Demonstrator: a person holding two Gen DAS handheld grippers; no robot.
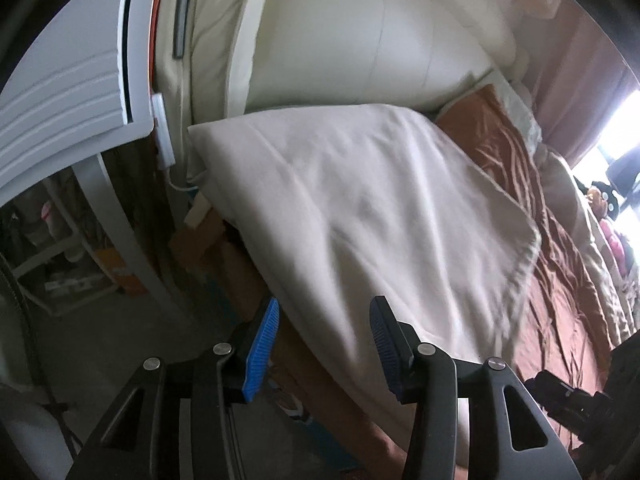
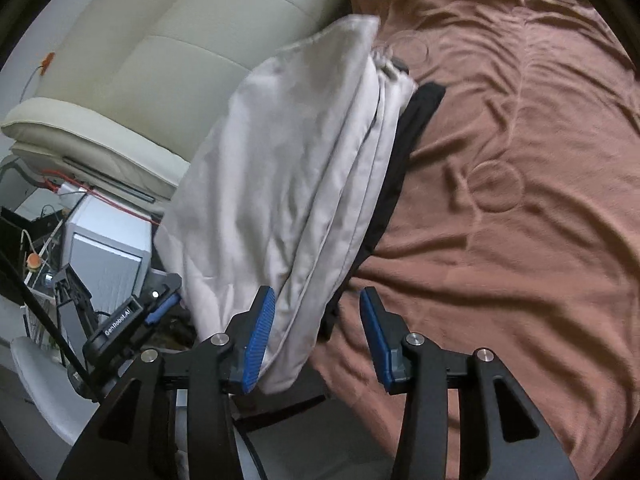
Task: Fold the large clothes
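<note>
Both the left gripper (image 1: 324,344) and right gripper (image 2: 318,332) tilt down, parted, over the cream garment (image 2: 288,168)

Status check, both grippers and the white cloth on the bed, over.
Left gripper open, empty. Right gripper open, folded white cloth between jaws, pads not pressing. Black garment underneath. Nothing blocking.

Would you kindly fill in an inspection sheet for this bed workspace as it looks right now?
Surface: brown bedsheet, wrinkled.
Job's things: folded white cloth at the bed edge, black garment beneath it.
Clutter: toys at the far side, blurred.
Tongs: left tongs open, empty; right tongs open, cloth corner between them, not pinched.
Cables: red cord, white cable.
Surroundings: cream headboard, white cabinet.
</note>
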